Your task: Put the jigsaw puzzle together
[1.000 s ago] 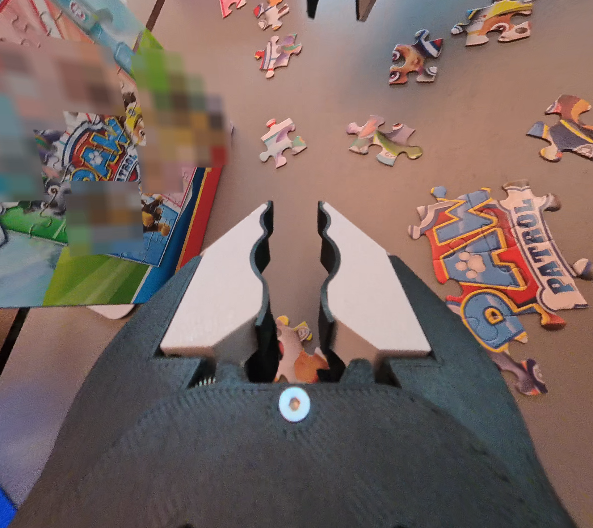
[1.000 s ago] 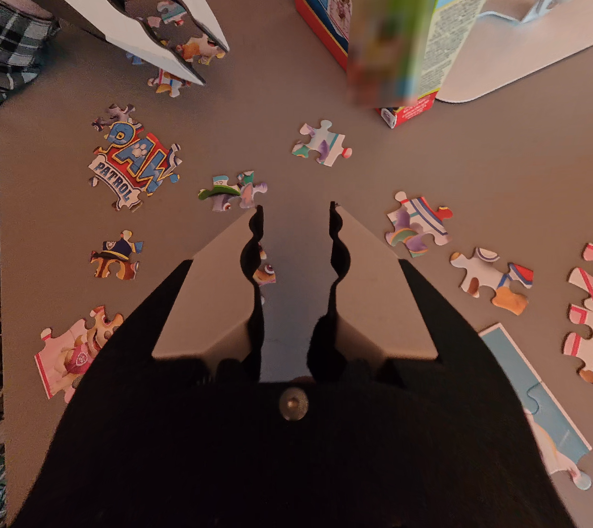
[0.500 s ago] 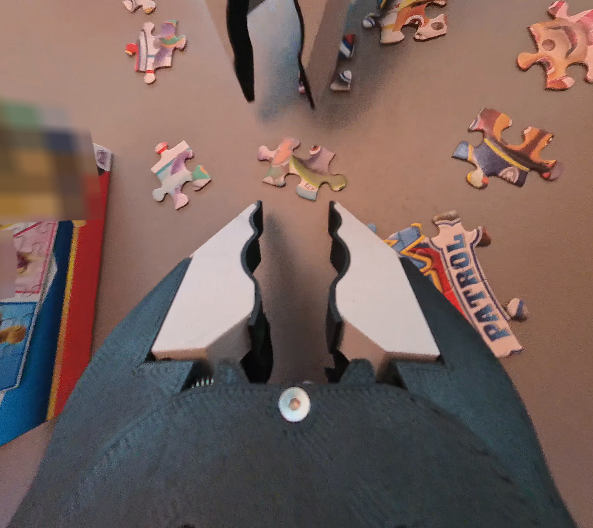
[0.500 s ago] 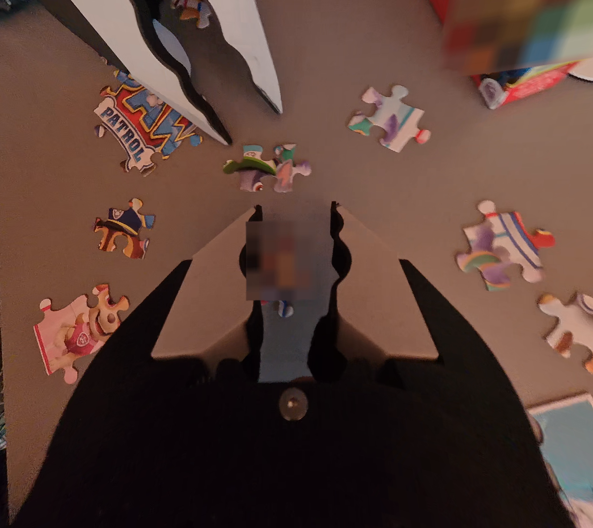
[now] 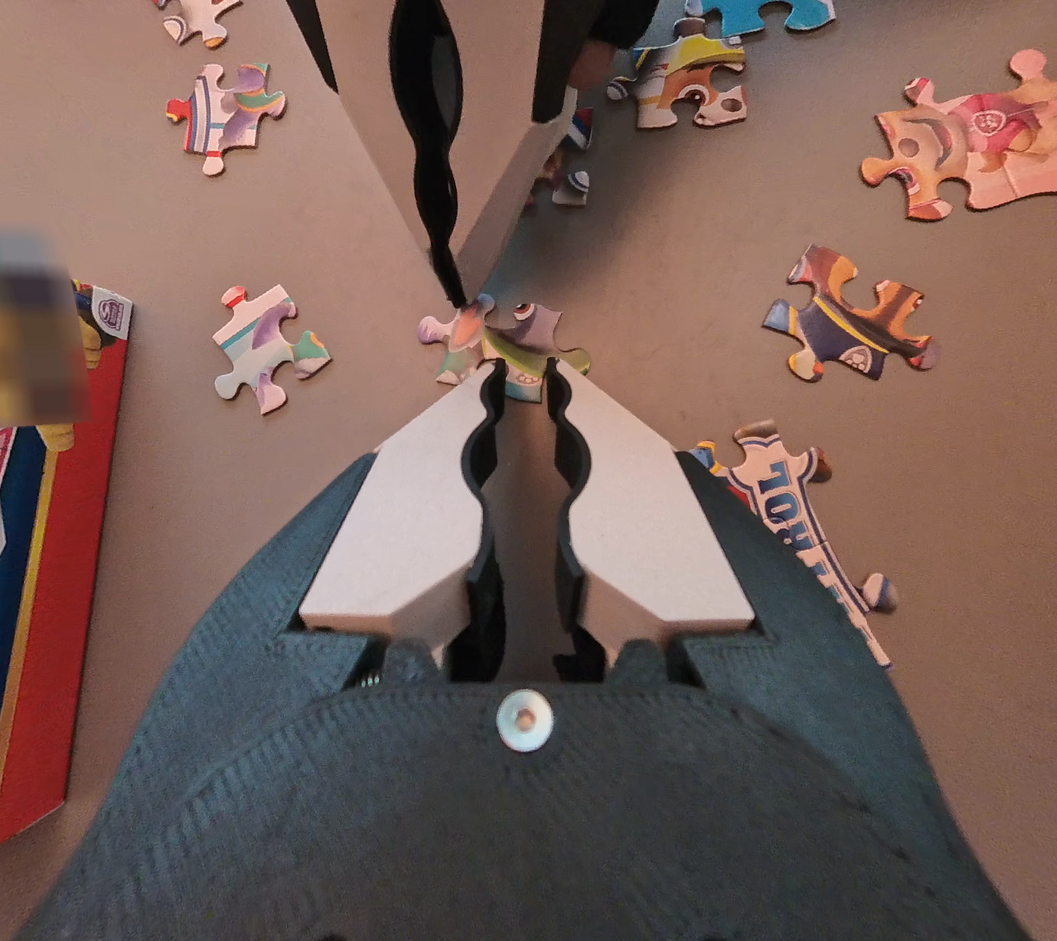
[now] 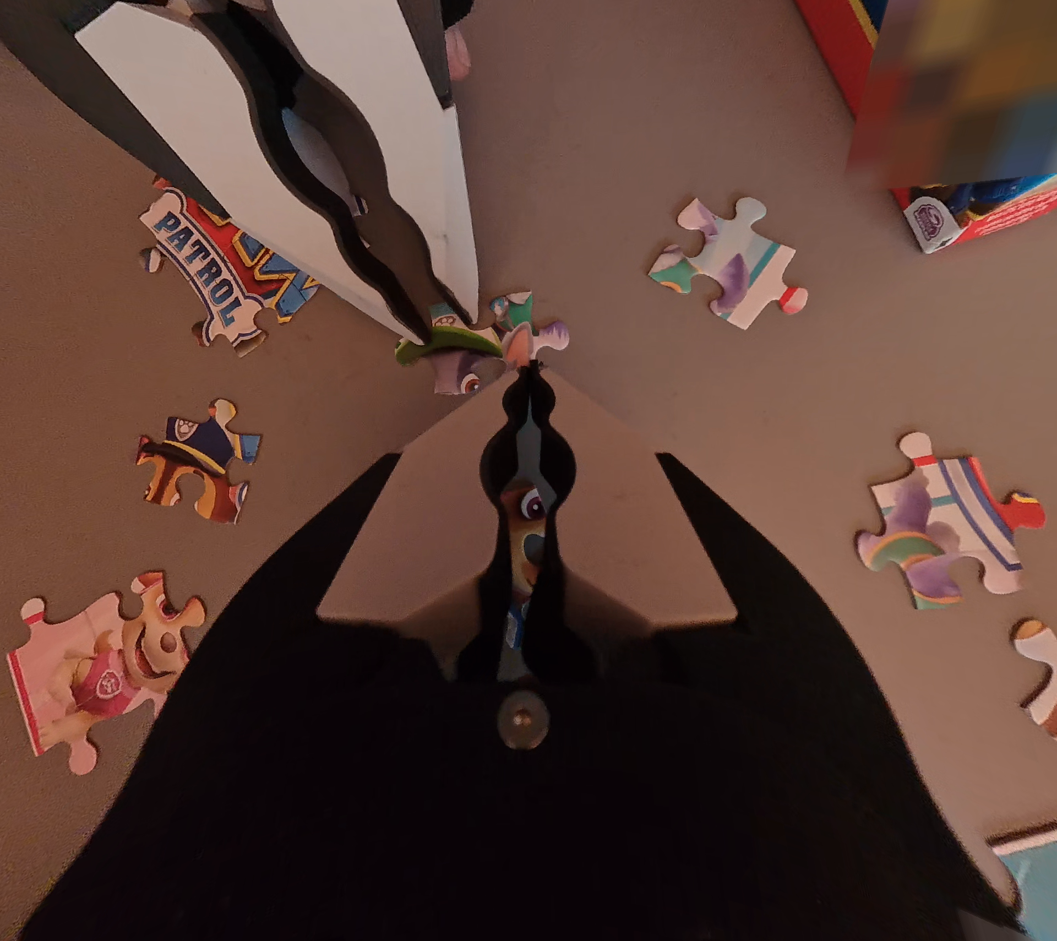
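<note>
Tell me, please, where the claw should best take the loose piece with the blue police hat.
The police-hat piece lies flat on the table, and no other piece touches it. Probably come from straight above and pinch across its shorter width, one finger in the edge notch, the other on the opposite edge.

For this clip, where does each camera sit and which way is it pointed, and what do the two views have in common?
Left wrist view: on the left tool, looking down its open fingers at the green and purple puzzle pieces on the brown table; the right tool reaches in from above.
Right wrist view: on the right tool, shut at the same pieces' edge; the left tool comes from upper left.
Shared: those pieces, the table, the box, each other's tool.
</note>
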`<state>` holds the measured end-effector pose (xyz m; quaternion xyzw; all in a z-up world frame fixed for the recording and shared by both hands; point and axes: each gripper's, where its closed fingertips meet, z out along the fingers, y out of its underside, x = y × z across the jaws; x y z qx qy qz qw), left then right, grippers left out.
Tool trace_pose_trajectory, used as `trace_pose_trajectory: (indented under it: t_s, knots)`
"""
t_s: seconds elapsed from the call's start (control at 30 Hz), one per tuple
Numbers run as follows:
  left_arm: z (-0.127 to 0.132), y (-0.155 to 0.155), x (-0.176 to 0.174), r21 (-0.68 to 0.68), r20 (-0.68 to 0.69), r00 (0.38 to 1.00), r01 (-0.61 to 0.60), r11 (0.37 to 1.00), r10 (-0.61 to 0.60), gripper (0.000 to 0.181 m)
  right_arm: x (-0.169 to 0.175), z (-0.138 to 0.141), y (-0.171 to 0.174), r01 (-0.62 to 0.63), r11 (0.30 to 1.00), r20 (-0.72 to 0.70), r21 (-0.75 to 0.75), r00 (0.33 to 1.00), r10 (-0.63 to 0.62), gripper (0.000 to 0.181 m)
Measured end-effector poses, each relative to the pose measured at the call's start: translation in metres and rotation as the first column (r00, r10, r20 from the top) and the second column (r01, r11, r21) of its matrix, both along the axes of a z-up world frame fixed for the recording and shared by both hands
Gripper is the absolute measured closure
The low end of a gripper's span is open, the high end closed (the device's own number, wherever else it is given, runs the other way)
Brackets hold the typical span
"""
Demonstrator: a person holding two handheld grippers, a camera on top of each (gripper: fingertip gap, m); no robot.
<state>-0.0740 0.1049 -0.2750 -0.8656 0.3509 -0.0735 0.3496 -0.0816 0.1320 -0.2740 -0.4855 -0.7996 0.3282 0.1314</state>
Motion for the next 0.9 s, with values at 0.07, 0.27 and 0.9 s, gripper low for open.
trace_pose_trajectory:
  t_s: [0.07,0.27,0.9]
  knots:
    - [0.0,-0.001,-0.002,0.0,-0.01,1.0,-0.001,1.0,0.001,0.167,0.001,0.0,0.0,-0.001,1.0,0.004,-0.008,1.0,0.001,0.181]
    - [0.0,-0.005,-0.006,-0.025,-0.002,1.0,0.002,1.0,-0.002,0.169,0.0,0.02,0.04,0.13,0.991,-0.047,-0.002,0.99,-0.13,0.159]
    - [0.0,-0.003,-0.01,-0.021,-0.017,1.0,0.001,1.0,-0.001,0.164,0.013,-0.002,0.206,0.246,0.95,0.146,0.191,0.95,-0.276,0.126]
